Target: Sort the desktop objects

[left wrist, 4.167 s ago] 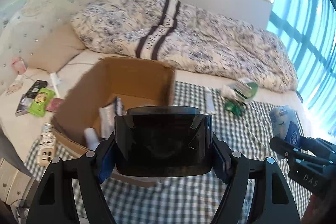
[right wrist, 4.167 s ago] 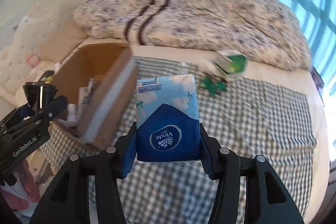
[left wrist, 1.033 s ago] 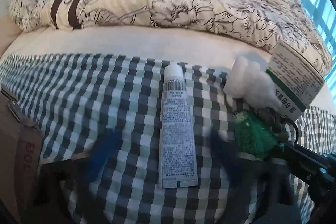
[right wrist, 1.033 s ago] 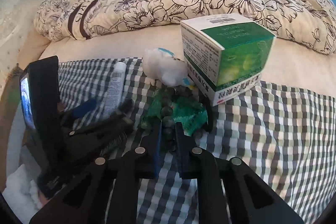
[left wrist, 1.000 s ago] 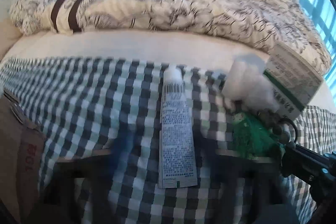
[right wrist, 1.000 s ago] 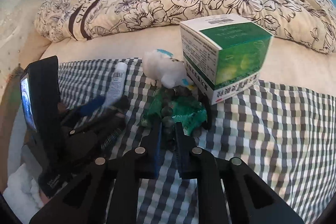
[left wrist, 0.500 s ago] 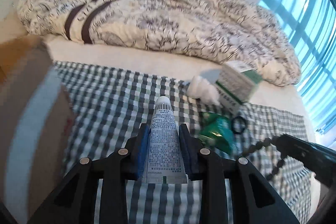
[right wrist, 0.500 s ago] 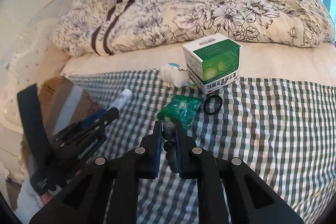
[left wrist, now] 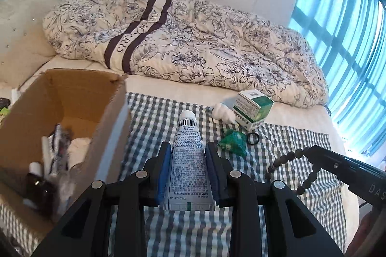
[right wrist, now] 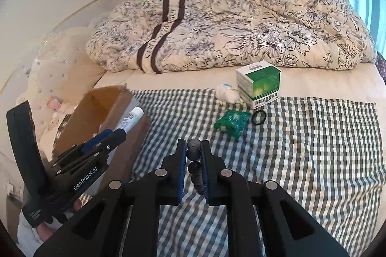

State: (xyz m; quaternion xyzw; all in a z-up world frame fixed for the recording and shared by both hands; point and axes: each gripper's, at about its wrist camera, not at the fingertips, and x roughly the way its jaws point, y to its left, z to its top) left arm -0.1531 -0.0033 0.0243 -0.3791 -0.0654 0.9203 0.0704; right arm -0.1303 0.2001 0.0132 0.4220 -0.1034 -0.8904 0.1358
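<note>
My left gripper is shut on a white ointment tube, held above the checked cloth just right of the open cardboard box. The right wrist view shows the same tube beside the box. My right gripper is shut on a string of dark beads, lifted over the cloth; the beads dangle in the left wrist view. On the cloth lie a green packet, a black ring, a white wad and a green-and-white box.
The cardboard box holds a dark bottle, a white tube and packets. A floral duvet lies bunched behind the checked cloth. A window is at the right. A hand holds the left gripper.
Both grippers have lifted off the cloth and pulled back, the left with the tube, the right with the beads. The left gripper has swung toward the cardboard box.
</note>
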